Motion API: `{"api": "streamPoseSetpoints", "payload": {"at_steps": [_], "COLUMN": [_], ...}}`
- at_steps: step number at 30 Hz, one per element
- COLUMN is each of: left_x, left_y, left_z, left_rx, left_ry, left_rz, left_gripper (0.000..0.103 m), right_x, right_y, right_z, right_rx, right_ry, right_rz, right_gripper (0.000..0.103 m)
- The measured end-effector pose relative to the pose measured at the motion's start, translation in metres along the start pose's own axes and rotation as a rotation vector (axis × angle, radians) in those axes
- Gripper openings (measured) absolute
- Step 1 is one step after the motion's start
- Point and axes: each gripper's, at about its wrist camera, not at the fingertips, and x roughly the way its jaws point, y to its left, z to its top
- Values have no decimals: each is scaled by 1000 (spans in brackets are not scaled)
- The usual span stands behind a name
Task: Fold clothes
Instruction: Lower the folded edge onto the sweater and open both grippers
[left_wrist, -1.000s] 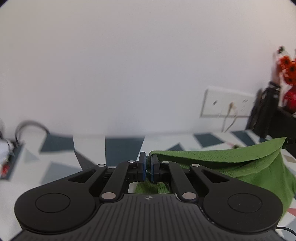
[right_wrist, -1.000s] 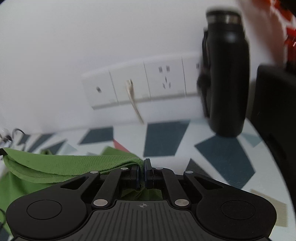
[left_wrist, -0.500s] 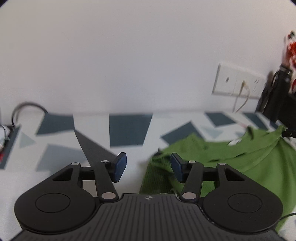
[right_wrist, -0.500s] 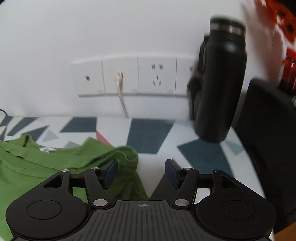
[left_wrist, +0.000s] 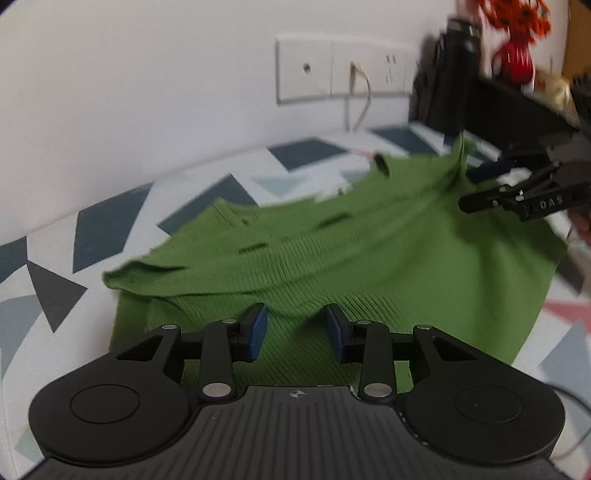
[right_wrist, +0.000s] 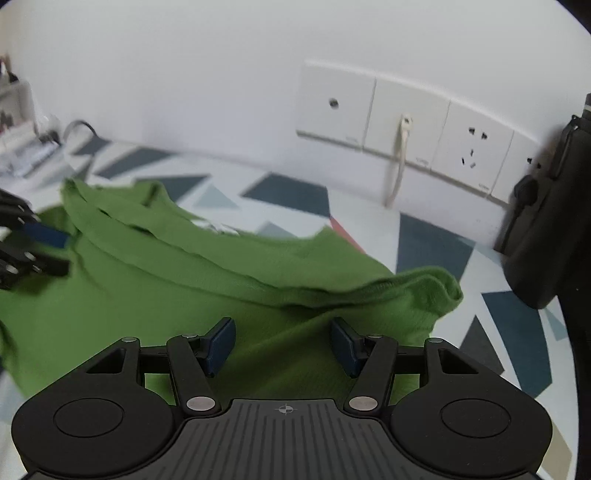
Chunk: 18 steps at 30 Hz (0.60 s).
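On the right gripper (left_wrist: 491, 186), lettering reads "DAS".

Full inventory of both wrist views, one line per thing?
Top: 1, green, lying folded over on the cloth.
Cloth: 1, white with grey-blue and red shapes, covers the table.
Sockets: 1 row, white, on the wall; a cable plugged in.
Flask: 1, black, by the wall.
Flowers: red-orange, blurred, far right.
Left claw: open over the top.
Right claw: open over the top.
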Motion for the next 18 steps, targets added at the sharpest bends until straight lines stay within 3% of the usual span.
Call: {"api": "streamPoseSetpoints", "payload": {"at_steps": [12,15,18], "left_x": [26,40,41], "left_y": [32,44,62], "left_z": [31,42,51], "left_rx": [-91,-130,-184], "left_ry": [29,4,-73], "left_rz": [62,87,173], "left_gripper": [38,38,38], "right_x": [35,36,35], "right_y": [-24,-38,-56], "right_z": [29,41,50], "right_rx": [65,116,192], "right_ry": [39,-59,-154], "right_rz": [-25,-42,-127], "right_gripper": [54,54,54]}}
